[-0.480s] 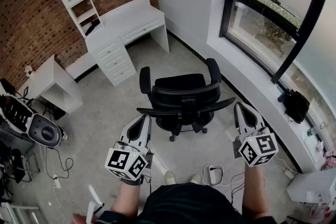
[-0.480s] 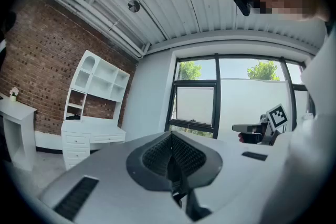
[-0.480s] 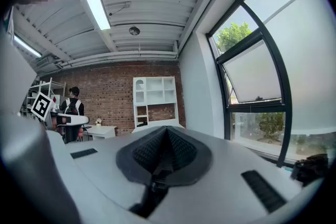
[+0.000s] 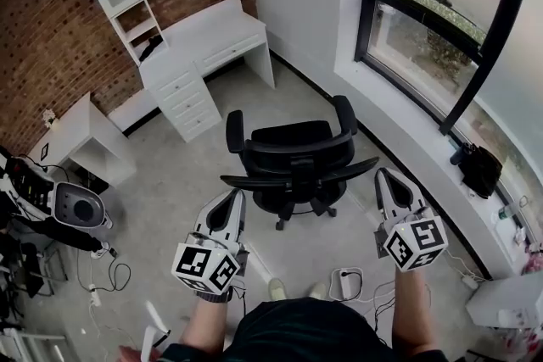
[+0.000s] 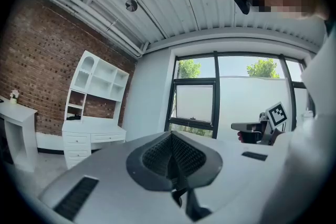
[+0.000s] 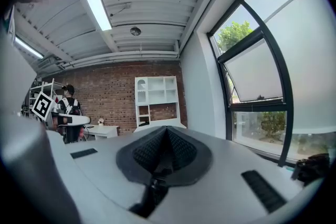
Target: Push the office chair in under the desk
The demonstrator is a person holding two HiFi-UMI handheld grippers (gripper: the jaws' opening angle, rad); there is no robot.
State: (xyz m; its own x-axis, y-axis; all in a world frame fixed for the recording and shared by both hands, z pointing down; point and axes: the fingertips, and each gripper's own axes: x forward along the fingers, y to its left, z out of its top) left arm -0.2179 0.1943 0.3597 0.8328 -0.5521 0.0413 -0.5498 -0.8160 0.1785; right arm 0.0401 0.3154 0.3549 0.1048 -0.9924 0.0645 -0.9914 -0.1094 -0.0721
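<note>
- Head view: black office chair (image 4: 293, 155) out on the open floor, well apart from the white bench (image 4: 208, 31) by the brick wall; left gripper (image 4: 234, 193) and right gripper (image 4: 386, 175) near its backrest
- Left gripper view: jaws pressed fully together, gripping nothing
- Right gripper view: jaws likewise closed tight, empty

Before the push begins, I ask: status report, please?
Left tool shut, empty; right tool shut, empty. Office chair stands away from desk. No obstacle seen between.

grey left gripper (image 4: 233, 194) and right gripper (image 4: 384, 175) bear black-and-white marker cubes (image 4: 204, 266); dark top (image 4: 297, 335) worn.
</note>
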